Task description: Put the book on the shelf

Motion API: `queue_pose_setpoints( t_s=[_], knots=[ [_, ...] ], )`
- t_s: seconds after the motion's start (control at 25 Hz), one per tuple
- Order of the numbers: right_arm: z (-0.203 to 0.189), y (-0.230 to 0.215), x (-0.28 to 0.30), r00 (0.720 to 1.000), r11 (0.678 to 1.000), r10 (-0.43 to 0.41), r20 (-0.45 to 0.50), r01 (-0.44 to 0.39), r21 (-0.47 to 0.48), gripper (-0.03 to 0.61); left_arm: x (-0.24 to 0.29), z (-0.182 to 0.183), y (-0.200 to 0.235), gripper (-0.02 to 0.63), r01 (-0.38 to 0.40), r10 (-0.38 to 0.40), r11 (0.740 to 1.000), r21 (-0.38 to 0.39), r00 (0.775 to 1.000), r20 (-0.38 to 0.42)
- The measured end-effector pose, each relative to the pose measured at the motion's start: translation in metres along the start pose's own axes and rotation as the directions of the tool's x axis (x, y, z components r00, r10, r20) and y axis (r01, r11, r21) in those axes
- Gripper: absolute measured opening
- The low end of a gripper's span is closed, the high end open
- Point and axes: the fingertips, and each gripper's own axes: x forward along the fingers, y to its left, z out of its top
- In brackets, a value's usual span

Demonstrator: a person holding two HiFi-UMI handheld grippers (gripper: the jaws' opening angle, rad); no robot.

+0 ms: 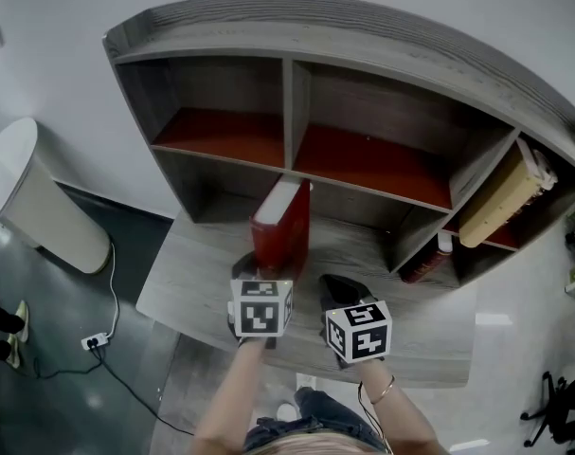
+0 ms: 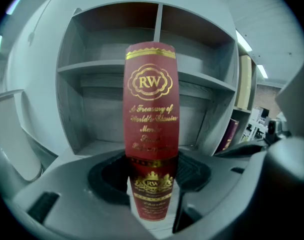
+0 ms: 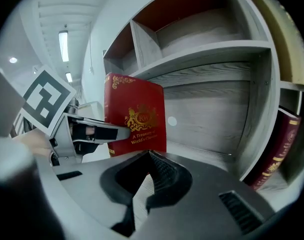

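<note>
My left gripper [image 2: 153, 184] is clamped low on the spine of the book [image 2: 152, 99], which stands upright over the counter [image 1: 197, 278] before the shelf [image 1: 296, 93]. It looks like a stiff, hefty hardback, so I'd keep a firm grip. The right gripper's [image 3: 149, 160] jaws are together and empty.

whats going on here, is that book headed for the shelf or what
A person is working two handheld grippers. The left gripper has its fingers clamped on a red book, holding it upright over the grey table, just in front of the shelf unit. The right gripper sits beside it, shut and empty. The book is not in any compartment yet.
</note>
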Motion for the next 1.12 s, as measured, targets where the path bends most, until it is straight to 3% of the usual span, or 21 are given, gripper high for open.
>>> queue_pose_setpoints(
  t_s=[1.12],
  knots=[
    [0.007,-0.052,0.07,0.997,1.0,0.015,-0.081,-0.014,0.023,0.009,0.09,0.029,0.007,0.238,-0.06,0.061,0.998,-0.014,0.997,0.05]
  ],
)
